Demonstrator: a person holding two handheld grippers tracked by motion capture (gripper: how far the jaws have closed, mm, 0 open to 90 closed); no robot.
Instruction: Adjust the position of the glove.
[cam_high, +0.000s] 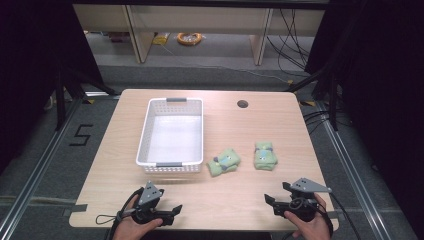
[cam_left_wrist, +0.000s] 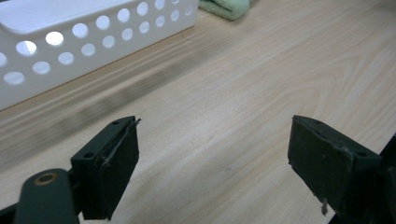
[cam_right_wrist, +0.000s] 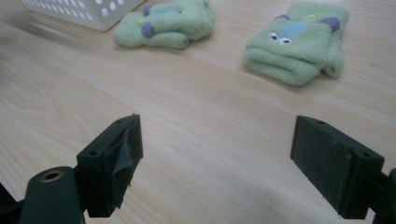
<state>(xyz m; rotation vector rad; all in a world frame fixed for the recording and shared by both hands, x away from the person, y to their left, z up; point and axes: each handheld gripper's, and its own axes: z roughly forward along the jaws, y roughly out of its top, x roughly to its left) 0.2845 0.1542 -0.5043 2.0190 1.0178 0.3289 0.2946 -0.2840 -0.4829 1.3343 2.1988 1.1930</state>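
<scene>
Right now my left gripper (cam_high: 172, 210) rests low over the near left part of the wooden table (cam_high: 240, 195), and its jaws stand wide apart with bare wood between them and nothing held. My right gripper (cam_high: 272, 201) sits over the near right part of the table, its jaws spread just as wide and equally empty. Both of my hands come in from the near edge.

Ahead of me lie two folded green mittens with purple and blue patches. One mitten (cam_high: 223, 161) lies at the middle of the table, just beside the near right corner of the white perforated basket (cam_high: 145, 131); whether it touches the basket I cannot tell. The other mitten (cam_high: 264, 155) lies a little to its right, apart from it, and shows small sewn eyes in the right gripper view. Both are well beyond my right gripper, farther across the table.

The basket stands left of centre, its long side running away from me, and its holed wall rises just beyond my left gripper in the left gripper view.
</scene>
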